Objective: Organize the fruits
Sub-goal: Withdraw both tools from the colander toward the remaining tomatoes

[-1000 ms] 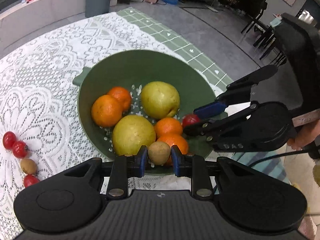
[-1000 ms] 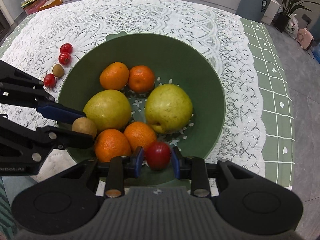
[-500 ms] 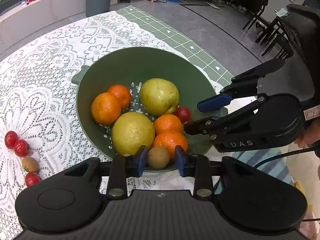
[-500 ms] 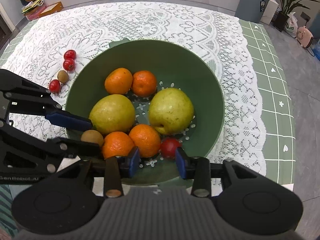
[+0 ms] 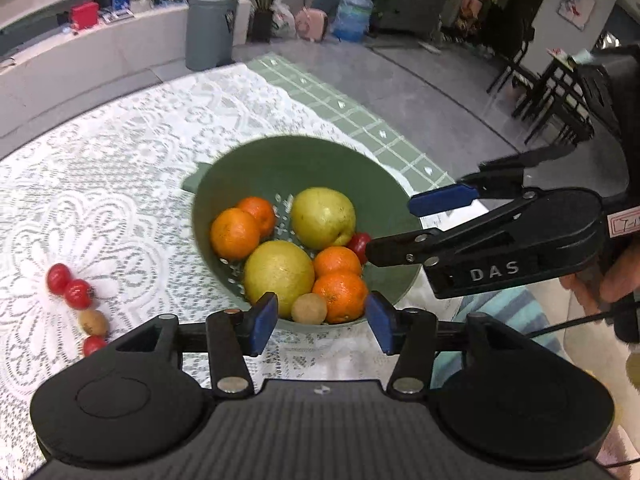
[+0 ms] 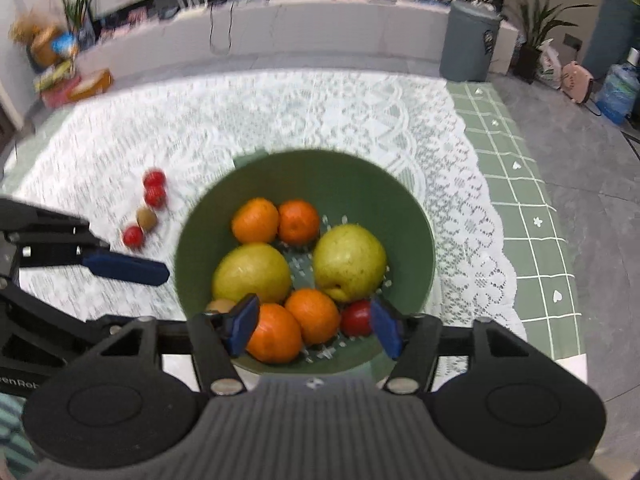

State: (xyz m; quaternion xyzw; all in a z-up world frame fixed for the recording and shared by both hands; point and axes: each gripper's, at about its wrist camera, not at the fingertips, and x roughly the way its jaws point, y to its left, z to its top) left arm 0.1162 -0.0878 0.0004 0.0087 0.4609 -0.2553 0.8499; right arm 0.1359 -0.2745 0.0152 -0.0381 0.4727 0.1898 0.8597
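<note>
Both claws have just been spreading and grip nothing: the left gripper [image 5: 321, 323] stands wide over the kiwi [image 5: 309, 309] lying free by the near rim of the green bowl [image 5: 304, 160], the right gripper [image 6: 314, 326] over the red fruit [image 6: 356, 317]. Best to lift straight clear, jaws wide, without nudging the oranges; farther off, four small fruits [image 5: 76, 304] wait on the lace cloth [image 5: 120, 184].

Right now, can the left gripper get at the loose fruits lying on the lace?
Probably yes. The left gripper is open and empty, and the loose fruits lie in the open on the lace, with nothing between.
</note>
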